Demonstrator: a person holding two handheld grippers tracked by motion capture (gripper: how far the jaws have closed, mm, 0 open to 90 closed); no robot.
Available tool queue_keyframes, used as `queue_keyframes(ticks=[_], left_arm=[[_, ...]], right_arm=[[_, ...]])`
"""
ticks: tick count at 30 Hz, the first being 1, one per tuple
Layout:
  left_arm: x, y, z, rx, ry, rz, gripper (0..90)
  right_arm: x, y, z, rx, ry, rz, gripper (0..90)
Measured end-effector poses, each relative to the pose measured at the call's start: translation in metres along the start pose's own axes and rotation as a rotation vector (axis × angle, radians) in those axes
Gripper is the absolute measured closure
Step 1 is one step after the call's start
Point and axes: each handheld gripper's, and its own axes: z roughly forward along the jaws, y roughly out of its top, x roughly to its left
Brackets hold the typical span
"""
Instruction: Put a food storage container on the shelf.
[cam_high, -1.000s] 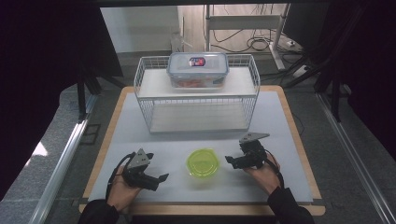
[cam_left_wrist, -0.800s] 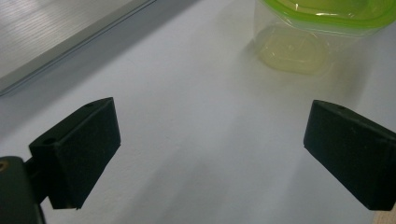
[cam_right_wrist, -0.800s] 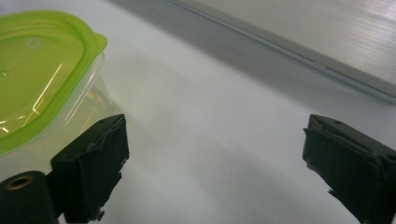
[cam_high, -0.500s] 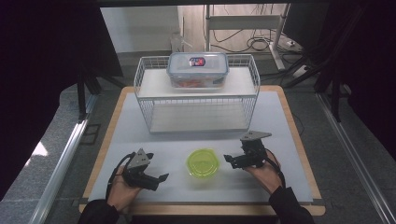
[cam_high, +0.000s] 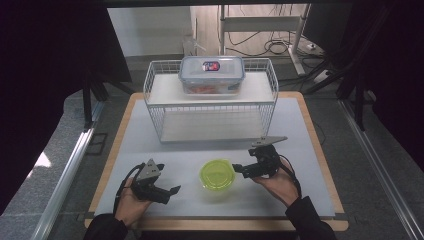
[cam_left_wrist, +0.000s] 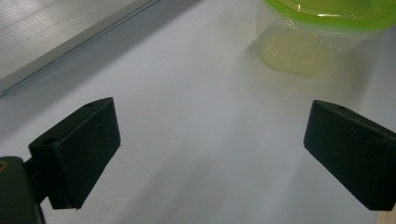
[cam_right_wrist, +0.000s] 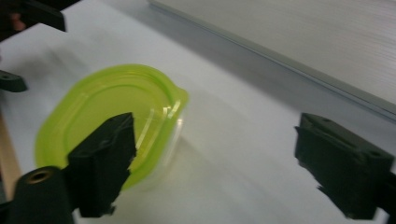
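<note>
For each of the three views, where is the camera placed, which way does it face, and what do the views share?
High view: above the near edge, facing forward and down on the table; forearms, both hands, left gripper and right gripper show.
Left gripper view: on the left gripper, open jaws toward the green-lidded container.
Right gripper view: on the right gripper, open jaws.
All share the container.

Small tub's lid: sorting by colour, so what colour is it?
Bright yellow-green lid, clearest in the right gripper view.
</note>
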Motion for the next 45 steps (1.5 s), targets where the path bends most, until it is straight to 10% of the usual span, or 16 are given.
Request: queue_keyframes(ticks=[26,45], left_arm=[[-0.001,0.000,0.001,0.003,-0.003,0.001,3.8],[-0.001,0.000,0.001,0.003,-0.003,0.006,3.9]], right_arm=[[-0.013,0.002,0.034,0.110,0.262,0.162,70.0],[-0.020,0.002,0.041,0.160,0.397,0.327,81.1]])
